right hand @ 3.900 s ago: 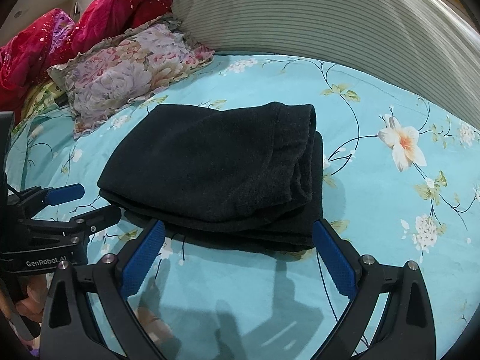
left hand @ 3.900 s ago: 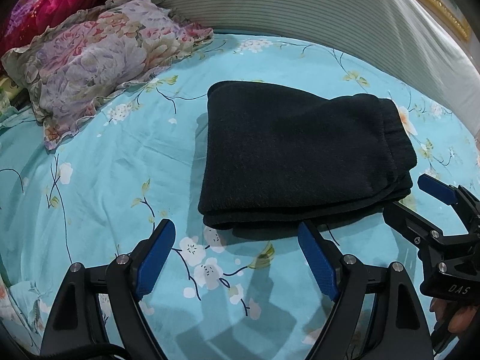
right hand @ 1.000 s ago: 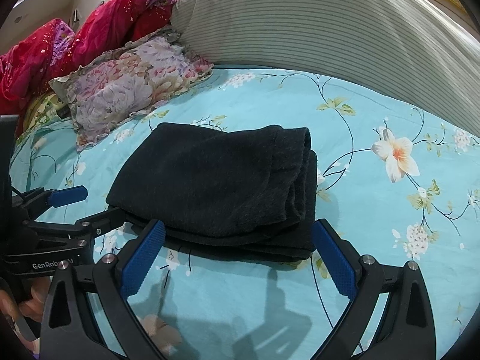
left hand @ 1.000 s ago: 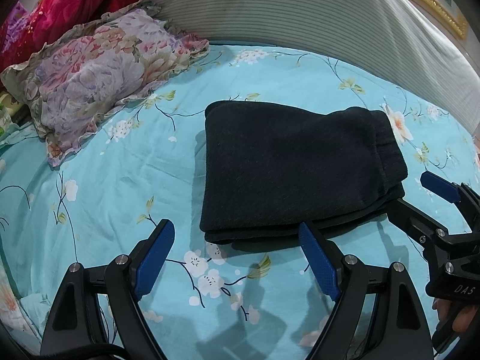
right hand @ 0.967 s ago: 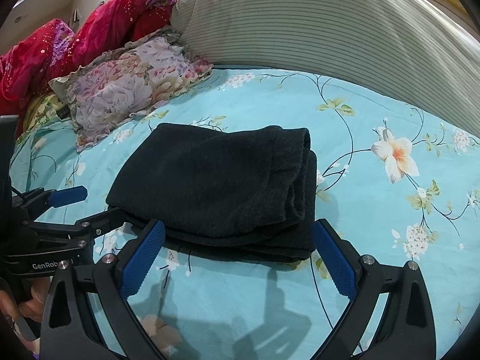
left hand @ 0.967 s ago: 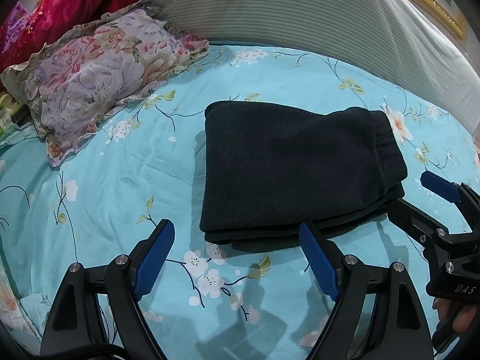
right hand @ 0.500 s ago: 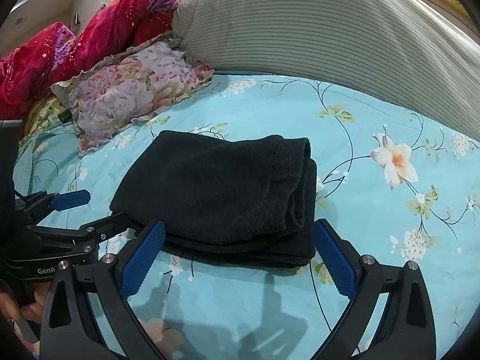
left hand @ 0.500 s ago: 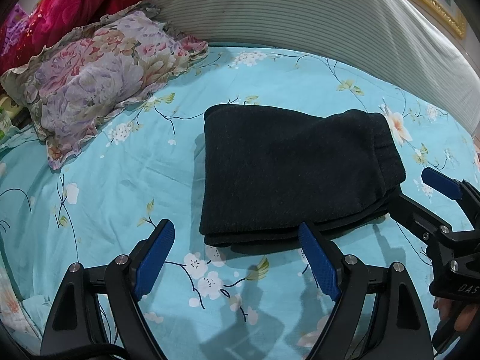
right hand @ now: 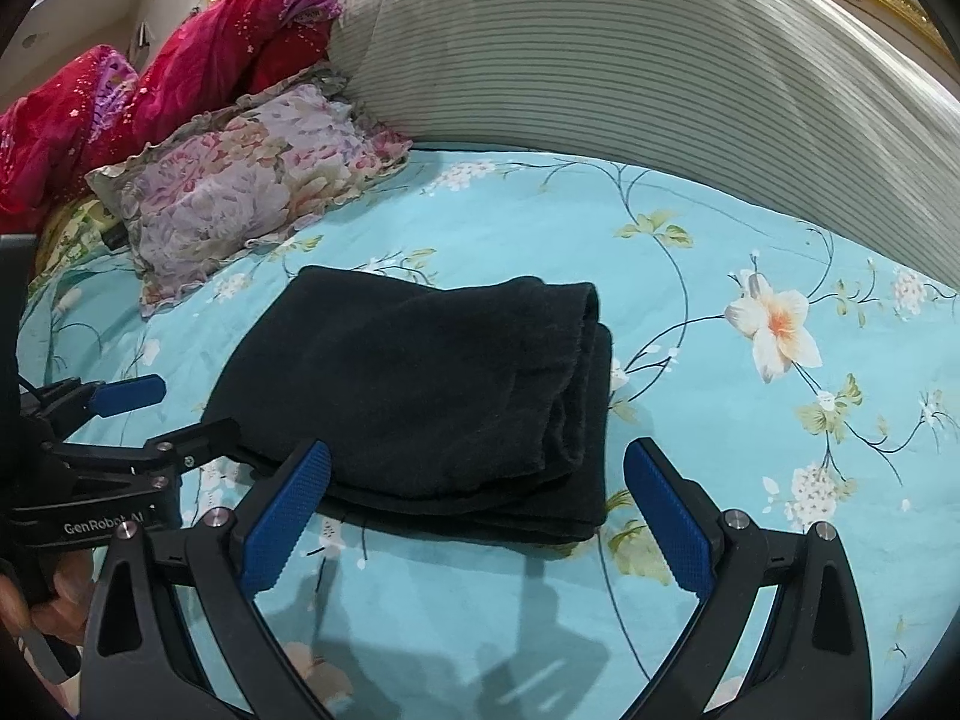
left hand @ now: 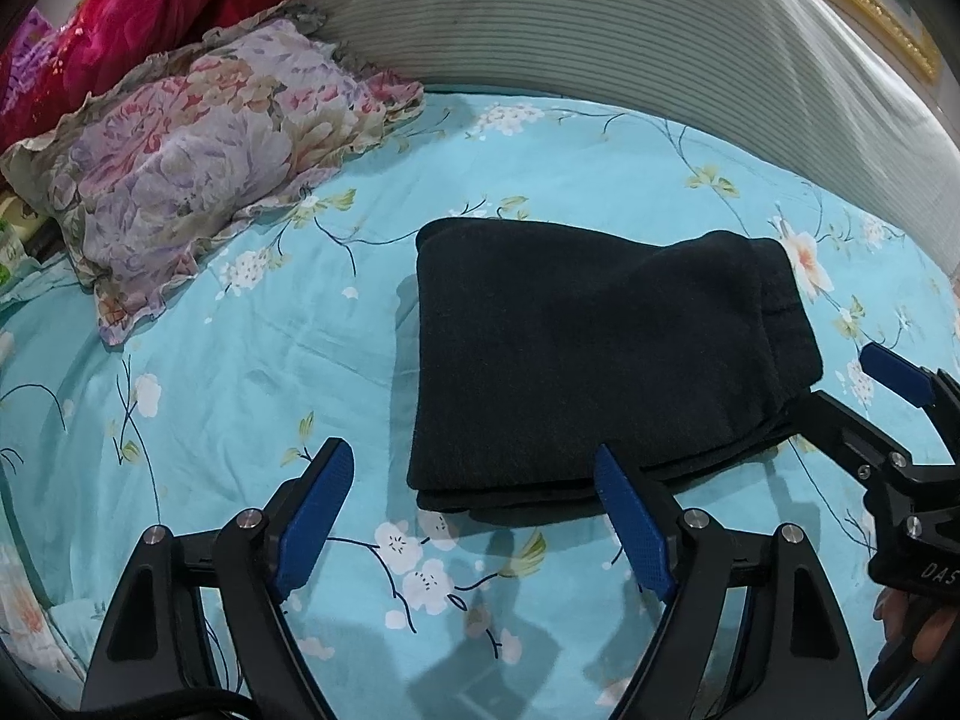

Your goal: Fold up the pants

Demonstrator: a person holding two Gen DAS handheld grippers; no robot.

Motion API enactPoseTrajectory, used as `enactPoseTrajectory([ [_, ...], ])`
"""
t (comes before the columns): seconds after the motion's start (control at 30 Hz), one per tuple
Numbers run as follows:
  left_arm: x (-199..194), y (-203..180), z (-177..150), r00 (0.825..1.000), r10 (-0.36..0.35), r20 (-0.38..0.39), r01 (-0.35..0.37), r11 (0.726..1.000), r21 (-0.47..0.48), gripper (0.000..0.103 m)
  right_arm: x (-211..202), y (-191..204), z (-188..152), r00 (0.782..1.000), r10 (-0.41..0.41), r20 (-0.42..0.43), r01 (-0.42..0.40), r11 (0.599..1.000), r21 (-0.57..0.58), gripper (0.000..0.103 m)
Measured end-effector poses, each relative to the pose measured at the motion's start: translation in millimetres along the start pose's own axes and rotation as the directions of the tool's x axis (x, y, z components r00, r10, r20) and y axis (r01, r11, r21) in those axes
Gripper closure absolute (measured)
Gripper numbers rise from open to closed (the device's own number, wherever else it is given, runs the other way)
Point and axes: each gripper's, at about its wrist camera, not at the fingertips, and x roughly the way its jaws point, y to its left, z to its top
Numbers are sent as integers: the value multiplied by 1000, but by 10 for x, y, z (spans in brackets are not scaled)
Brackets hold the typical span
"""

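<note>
Lying in a compact rectangle on the bed [left hand: 198,372], the black pants [left hand: 576,372] look folded through, layers stacked and the thick rolled edge turned to the right side, so the task seems at or near its end. The left gripper [left hand: 474,516] hangs just short of the near edge with its blue fingers [left hand: 315,516] spread wide and holding nothing; the right gripper [right hand: 474,510] sits likewise, splayed and empty, at the bundle's near right corner. Both look placed for a last check or tidy, not a grasp. A turquoise floral sheet covers the bed; behind the pants lean a flowered pillow [left hand: 198,162], a striped bolster [right hand: 630,72] and a red quilt [right hand: 180,78].
</note>
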Motion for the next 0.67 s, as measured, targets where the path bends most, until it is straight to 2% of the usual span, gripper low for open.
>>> enactPoseTrajectory([
  [0.67, 99, 12, 92, 998, -23, -55, 22, 1000, -15, 22, 54, -131, 23, 1000, -13, -25, 14, 999, 48, 5],
])
